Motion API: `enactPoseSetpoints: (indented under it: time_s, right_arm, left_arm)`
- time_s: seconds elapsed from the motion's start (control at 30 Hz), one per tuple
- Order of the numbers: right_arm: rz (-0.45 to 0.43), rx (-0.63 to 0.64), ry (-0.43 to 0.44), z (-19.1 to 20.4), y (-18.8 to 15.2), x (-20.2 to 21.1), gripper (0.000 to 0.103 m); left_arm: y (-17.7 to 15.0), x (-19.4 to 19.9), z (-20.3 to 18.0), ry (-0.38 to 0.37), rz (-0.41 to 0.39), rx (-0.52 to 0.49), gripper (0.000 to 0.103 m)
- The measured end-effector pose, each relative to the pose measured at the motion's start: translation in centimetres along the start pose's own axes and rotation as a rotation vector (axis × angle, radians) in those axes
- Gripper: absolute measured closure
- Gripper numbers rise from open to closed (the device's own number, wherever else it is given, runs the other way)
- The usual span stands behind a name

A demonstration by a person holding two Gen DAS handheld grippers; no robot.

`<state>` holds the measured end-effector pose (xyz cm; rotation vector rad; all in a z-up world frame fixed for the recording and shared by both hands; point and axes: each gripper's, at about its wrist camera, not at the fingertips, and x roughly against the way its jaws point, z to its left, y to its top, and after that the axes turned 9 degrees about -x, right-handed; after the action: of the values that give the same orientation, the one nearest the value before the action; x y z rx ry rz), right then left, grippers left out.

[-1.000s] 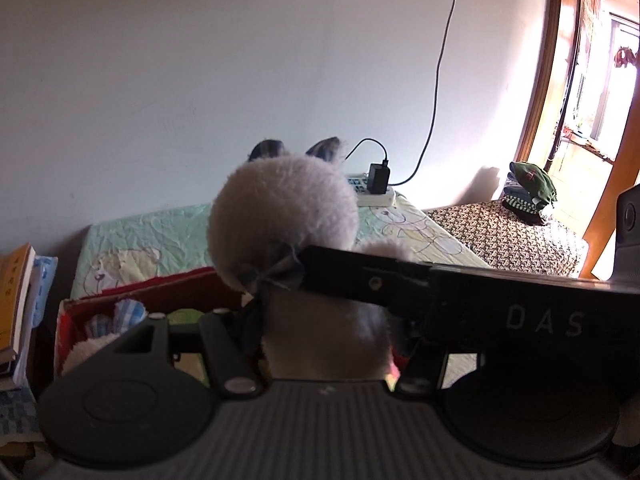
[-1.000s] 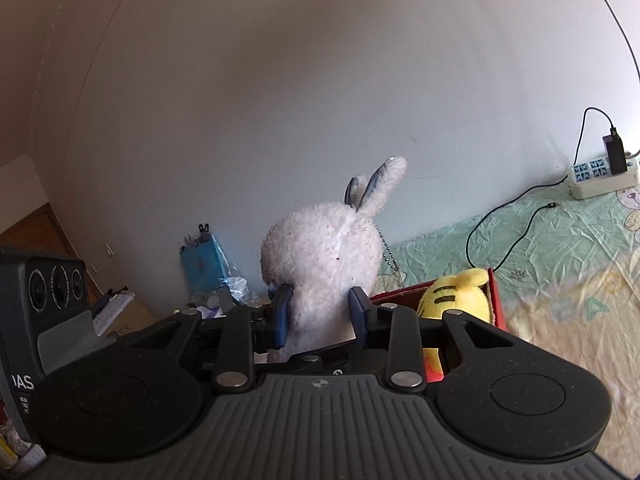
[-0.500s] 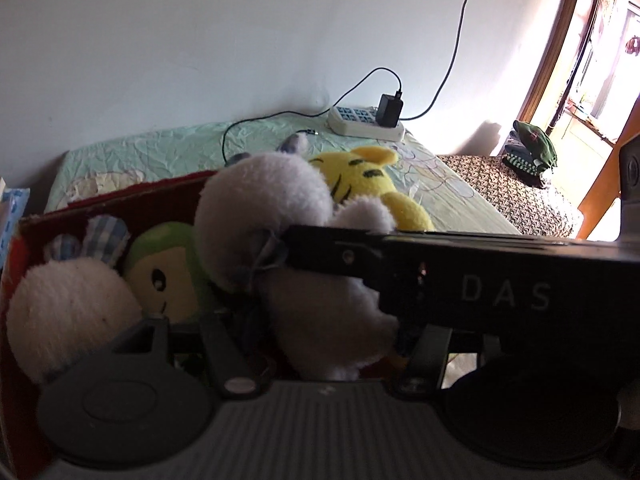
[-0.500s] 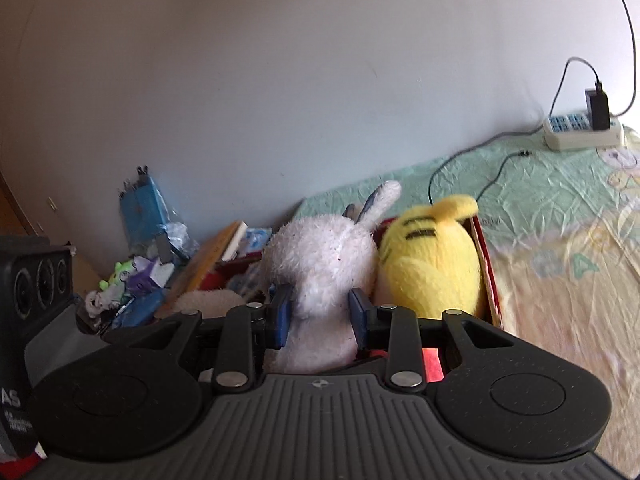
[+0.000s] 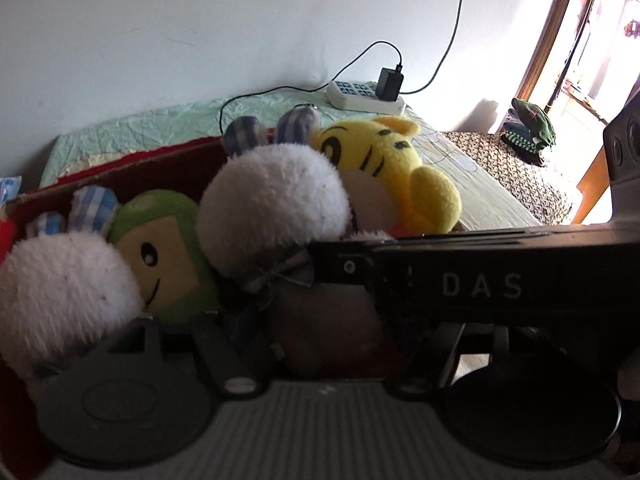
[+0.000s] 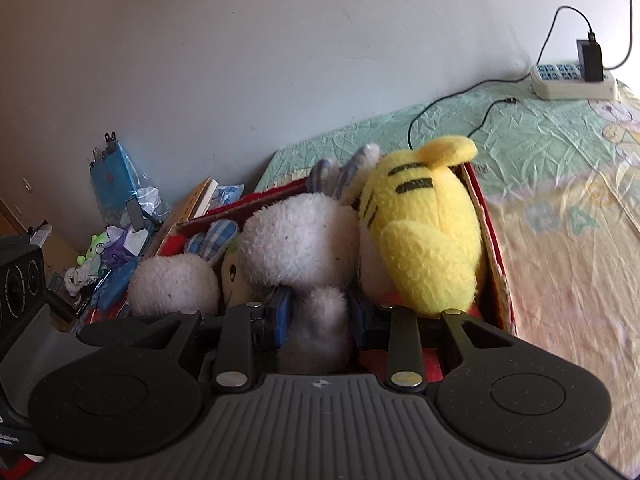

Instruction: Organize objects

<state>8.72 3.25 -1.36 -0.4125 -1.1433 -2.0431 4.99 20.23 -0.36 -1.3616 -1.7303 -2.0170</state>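
**A:** What are the two grippers doing at this moment?

**B:** The left gripper (image 5: 332, 332) is opening its jaws. The body of the white rabbit (image 5: 272, 196) sits between them, but a gap shows beside it and the pads no longer seem to press. The right gripper (image 6: 320, 316) pinches the rabbit low on its body, its blue pads (image 6: 280, 316) pushed into the fur on both sides.

**A:** And what has changed?

**B:** A second ago both grippers held the rabbit up in the air in front of the bare wall, above the red box (image 6: 490, 236). Now it is down inside the box, head upright. It is wedged between the green plush (image 5: 160, 248) on one side and the yellow striped plush (image 6: 424, 240) on the other, touching both. A second white rabbit (image 5: 60, 280) fills the far end.

**A:** What does that mean for the tidying?

**B:** This toy has reached its place. In my judgement only the release remains: the left grip is already letting go and the right one has yet to. The row is tightly packed, so pulling the grippers out could drag the rabbit or tip a neighbour.
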Motion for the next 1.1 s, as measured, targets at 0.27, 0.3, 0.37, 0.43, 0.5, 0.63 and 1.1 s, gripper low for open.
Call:
enactPoseSetpoints:
  time_s: [0.27, 0.3, 0.37, 0.43, 0.5, 0.63, 1.1]
  right_arm:
    - [-0.013, -0.012, -0.009, 0.4, -0.3, 0.6, 0.069]
    - [-0.016, -0.013, -0.009, 0.4, -0.4, 0.8, 0.069]
    - [-0.019, -0.03, -0.004, 0.1, -0.4, 1.1, 0.069]
    - [-0.023, -0.063, 0.007, -0.4, -0.3, 1.5, 0.069]
    - [-0.035, -0.096, 0.019, -0.8, -0.3, 2.1, 0.069]
    - [-0.053, -0.12, 0.027, -1.1, -0.4, 3.2, 0.069]
    - [-0.126, -0.097, 0.019, -0.2, -1.8, 6.7, 0.058]
  left_arm:
    - [0.4, 0.4, 0.6, -0.021, 0.019, 0.034, 0.023]
    - [0.4, 0.6, 0.6, -0.021, 0.02, 0.035, 0.022]
    - [0.5, 0.9, 0.3, -0.007, 0.019, 0.026, 0.019]
    - [0.5, 1.2, -0.1, 0.019, 0.017, 0.009, 0.015]
    - [0.6, 1.4, -0.7, 0.055, 0.011, -0.012, 0.013]
    - [0.8, 2.1, -1.5, 0.104, 0.008, -0.031, 0.012]
    - [0.5, 4.4, -4.3, 0.252, 0.048, -0.018, 0.009]
